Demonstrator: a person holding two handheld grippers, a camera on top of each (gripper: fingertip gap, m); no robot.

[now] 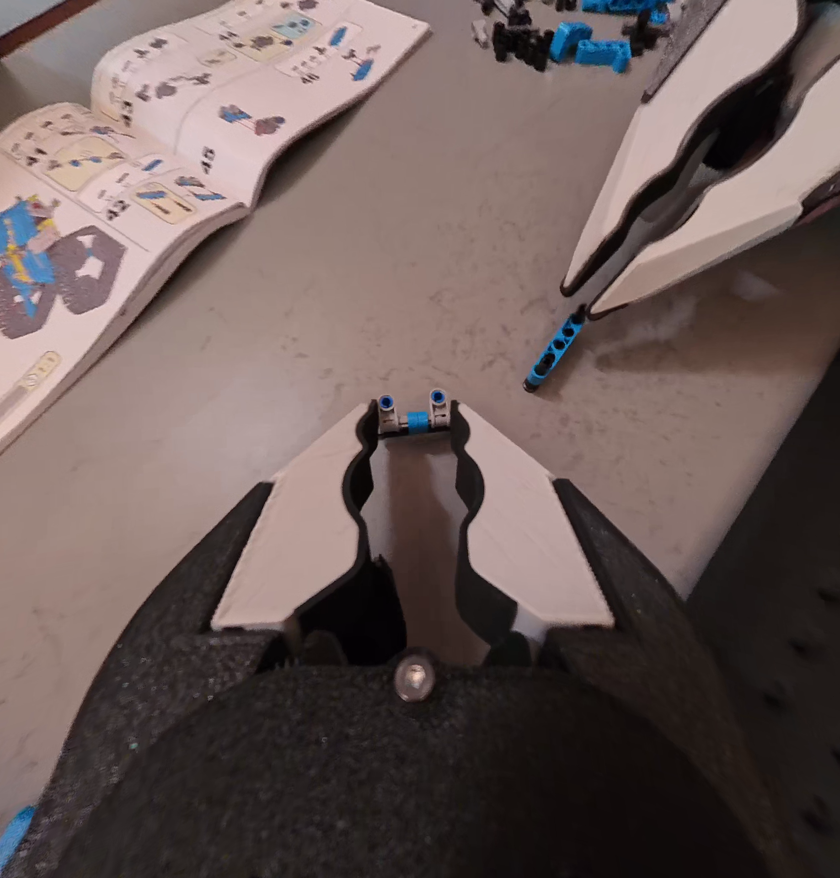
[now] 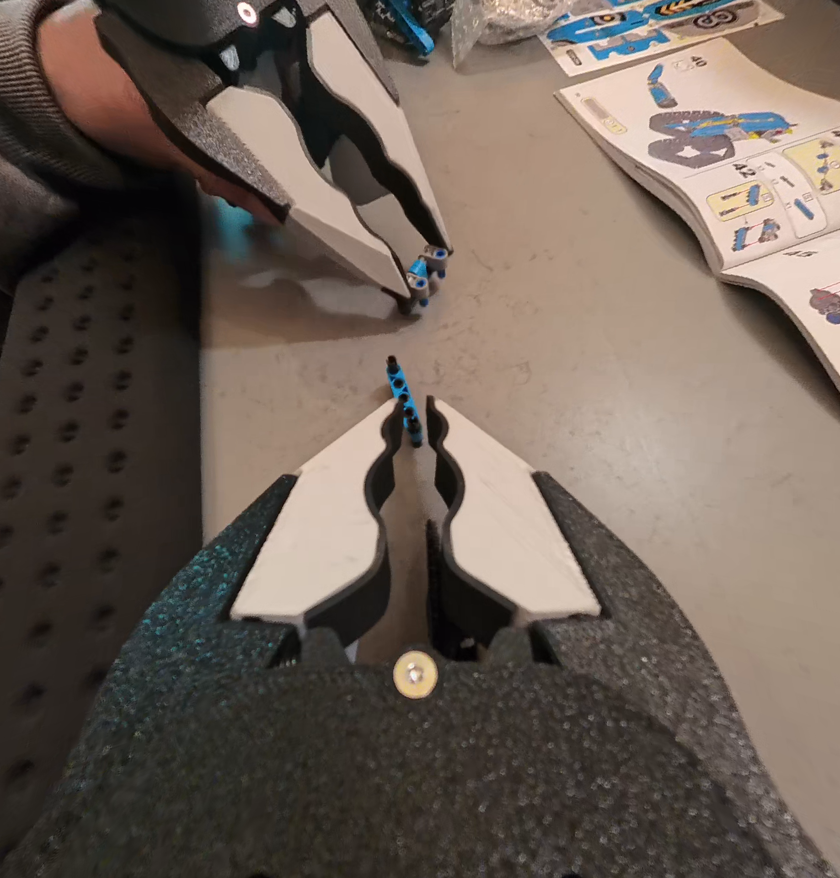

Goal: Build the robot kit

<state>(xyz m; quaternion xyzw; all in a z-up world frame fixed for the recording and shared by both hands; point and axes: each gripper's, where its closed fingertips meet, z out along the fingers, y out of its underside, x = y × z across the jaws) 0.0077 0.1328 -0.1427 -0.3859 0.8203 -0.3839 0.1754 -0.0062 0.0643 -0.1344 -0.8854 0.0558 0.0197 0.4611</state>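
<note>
left tool [image 1: 414, 412] gripping connector piece [image 1: 414, 419], right tool [image 2: 414, 404] pinching blue beam [image 2: 403, 396]

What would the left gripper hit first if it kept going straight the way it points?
Probably just the bare table: the left gripper, holding a small grey and blue part, angles down at it. Depth is unclear.

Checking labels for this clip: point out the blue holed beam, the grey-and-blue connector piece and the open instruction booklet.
blue holed beam [image 1: 554, 349], left wrist view, mid-length.
grey-and-blue connector piece [image 1: 417, 420], left wrist view, blue centre sleeve.
open instruction booklet [image 2: 722, 157], right wrist view, upper page.
</note>
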